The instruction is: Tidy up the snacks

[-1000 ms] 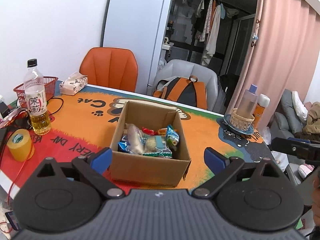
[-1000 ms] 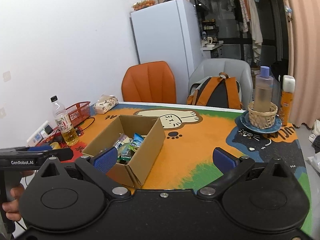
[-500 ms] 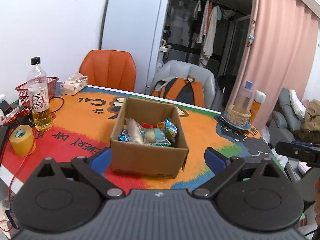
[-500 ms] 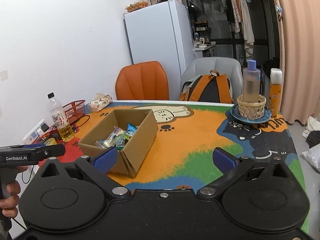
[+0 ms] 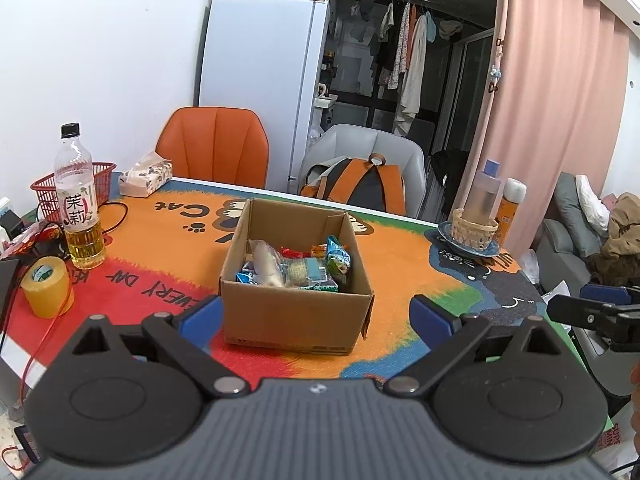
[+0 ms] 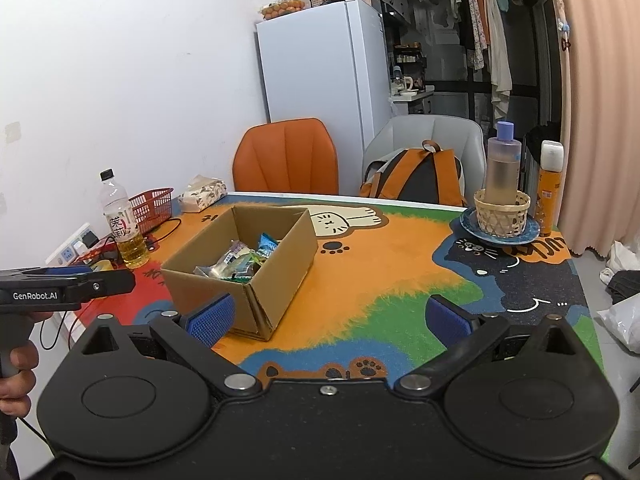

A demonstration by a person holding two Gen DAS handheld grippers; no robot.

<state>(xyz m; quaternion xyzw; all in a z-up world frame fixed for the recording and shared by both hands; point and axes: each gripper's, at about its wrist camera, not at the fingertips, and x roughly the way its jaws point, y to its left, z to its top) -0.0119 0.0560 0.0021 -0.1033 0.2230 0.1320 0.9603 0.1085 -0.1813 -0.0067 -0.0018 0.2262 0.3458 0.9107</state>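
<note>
An open cardboard box (image 5: 296, 316) stands on the cat-print table mat and holds several snack packets (image 5: 298, 266). It also shows in the right wrist view (image 6: 280, 256), left of centre, with the snacks (image 6: 240, 260) inside. My left gripper (image 5: 316, 316) is open and empty, held back from the box's near side. My right gripper (image 6: 330, 318) is open and empty, to the right of the box over the mat. The left gripper's body shows at the right wrist view's left edge (image 6: 64, 286).
A tea bottle (image 5: 80, 216), yellow tape roll (image 5: 48, 288), red basket (image 5: 48, 188) and tissue pack (image 5: 146, 174) stand at the left. A wicker basket with a bottle on a blue plate (image 5: 474, 228) and an orange can (image 5: 510, 208) stand at the far right. Two chairs stand behind the table.
Both grippers have drawn back and up from the box, so it looks smaller and farther. Both stay open and empty.
</note>
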